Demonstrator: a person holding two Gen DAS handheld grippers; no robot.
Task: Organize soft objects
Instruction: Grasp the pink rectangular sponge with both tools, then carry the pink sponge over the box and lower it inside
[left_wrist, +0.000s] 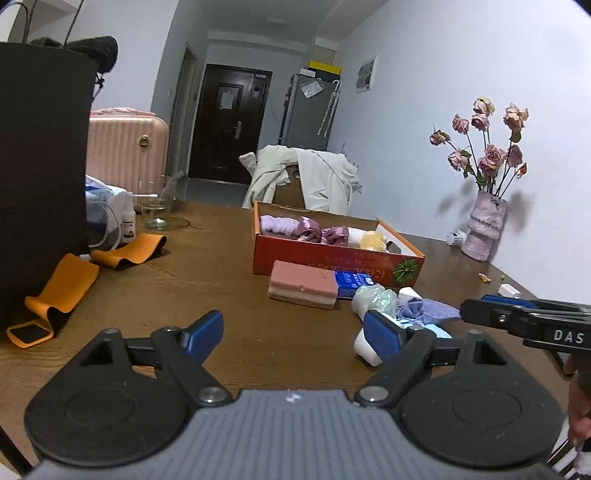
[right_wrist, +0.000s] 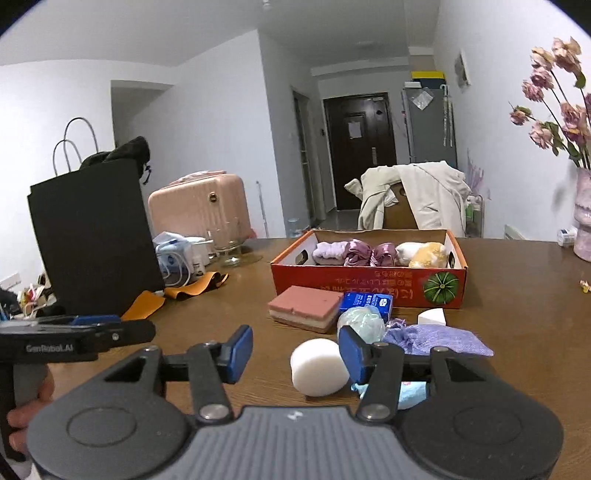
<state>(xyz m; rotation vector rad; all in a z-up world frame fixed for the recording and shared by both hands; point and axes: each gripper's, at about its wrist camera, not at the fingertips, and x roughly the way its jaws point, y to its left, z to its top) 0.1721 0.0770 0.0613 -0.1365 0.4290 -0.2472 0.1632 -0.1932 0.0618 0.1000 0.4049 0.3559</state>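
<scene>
Right tongs (right_wrist: 295, 354) hide part of blue cloth (right_wrist: 412, 395)

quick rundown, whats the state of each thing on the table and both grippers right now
left gripper: open, empty, above the table
right gripper: open, empty, white sponge just ahead of its fingers
red box: open, soft items along its far side
white sponge: on the table, outside the box
pink sponge: flat on the table, before the box
purple cloth: crumpled, loose on the table
glass beaker: upright
flower vase: upright, holds dried roses
</scene>
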